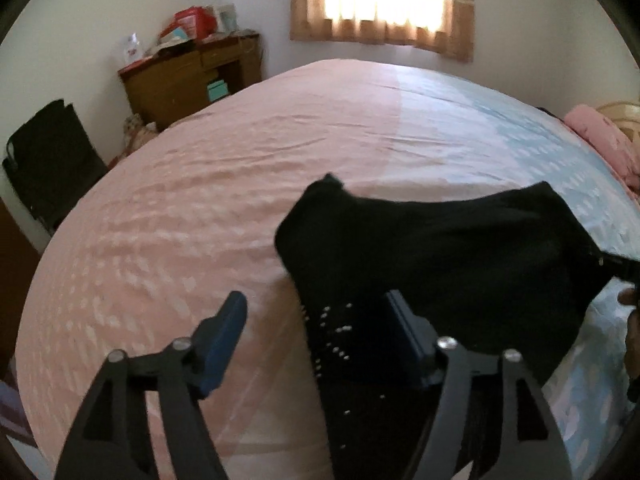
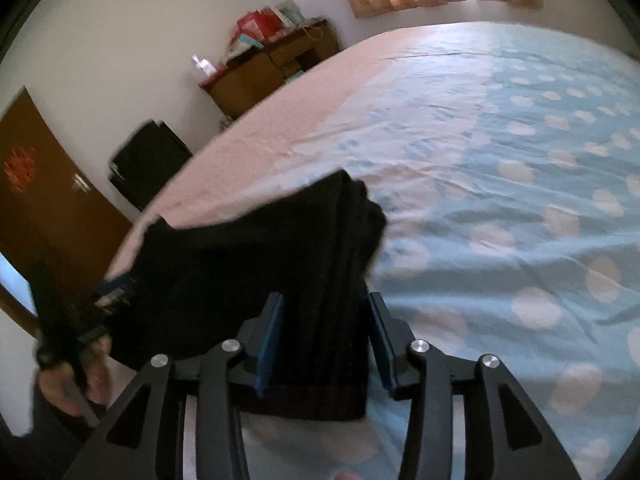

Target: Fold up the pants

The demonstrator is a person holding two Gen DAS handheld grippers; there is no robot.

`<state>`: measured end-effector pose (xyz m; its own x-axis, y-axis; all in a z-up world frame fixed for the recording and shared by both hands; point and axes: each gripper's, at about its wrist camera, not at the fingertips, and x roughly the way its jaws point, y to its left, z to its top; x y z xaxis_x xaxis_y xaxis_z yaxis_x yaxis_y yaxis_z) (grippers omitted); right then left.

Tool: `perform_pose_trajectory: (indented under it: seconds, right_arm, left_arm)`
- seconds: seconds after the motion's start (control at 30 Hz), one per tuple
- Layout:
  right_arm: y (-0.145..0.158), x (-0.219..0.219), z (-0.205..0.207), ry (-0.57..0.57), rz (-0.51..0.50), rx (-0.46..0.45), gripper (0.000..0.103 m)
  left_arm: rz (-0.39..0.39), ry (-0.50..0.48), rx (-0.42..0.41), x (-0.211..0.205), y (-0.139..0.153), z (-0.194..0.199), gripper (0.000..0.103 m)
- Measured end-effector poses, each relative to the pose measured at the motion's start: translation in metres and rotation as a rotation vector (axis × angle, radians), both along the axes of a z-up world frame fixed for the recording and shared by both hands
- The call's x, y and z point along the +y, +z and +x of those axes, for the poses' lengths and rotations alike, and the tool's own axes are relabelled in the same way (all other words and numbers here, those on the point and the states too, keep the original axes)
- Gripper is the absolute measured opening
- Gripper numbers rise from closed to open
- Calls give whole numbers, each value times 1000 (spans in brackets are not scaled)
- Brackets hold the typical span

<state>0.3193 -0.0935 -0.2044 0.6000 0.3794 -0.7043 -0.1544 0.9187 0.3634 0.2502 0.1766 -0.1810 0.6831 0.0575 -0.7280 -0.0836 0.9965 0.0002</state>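
1. Left wrist view: the left gripper has its blue pads spread wide apart. The black pants sit in a bunched, folded heap on the bed, right about where the pink half of the sheet meets the blue half. One edge of the fabric with little white dots runs down between the fingers, close to the right pad, but nothing's pinched.
2. Same view, background: wooden desk with clutter against the wall, curtained window behind the bed, pink pillow at the far right.
3. Right wrist view: the right gripper has the folded stack of pants sitting between its two pads, which look pressed against the layers on both sides.
4. Same view: the left hand shows at the pants' far end, and a brown door stands at the left.
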Motion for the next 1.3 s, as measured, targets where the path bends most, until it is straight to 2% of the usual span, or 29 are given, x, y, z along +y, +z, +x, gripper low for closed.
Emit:
perform_pose_trajectory:
  seconds: [0.1,0.2,0.37,0.53,0.7,0.9,1.13,1.3]
  right_arm:
    - [-7,-11,-1,-51,29,19,57]
    - [-13,-16,0,-63,50,20,58]
    - [-10,-9,-1,-74,-11,10,60]
    - [-1,-6,-10,-94,-48,-14,61]
    - [10,-13,-21,-124,-43,-39,61]
    - [44,-10,-59,-166,-69,-118,61]
    - [93,6,-123,-190,-139,-238,62]
    - [124,8,-162,-215,-127,-315,62]
  left_arm:
    - [-31,20,9,4,-1,0,81]
    - [-35,26,10,4,-2,-2,83]
    - [-13,30,5,2,-1,-5,84]
    - [-16,39,5,3,1,-9,84]
    - [-19,67,7,4,6,-20,84]
    - [22,77,-49,-6,33,-47,84]
    - [-28,42,-166,-22,81,-92,85]
    - [-38,13,-250,-29,111,-117,89]
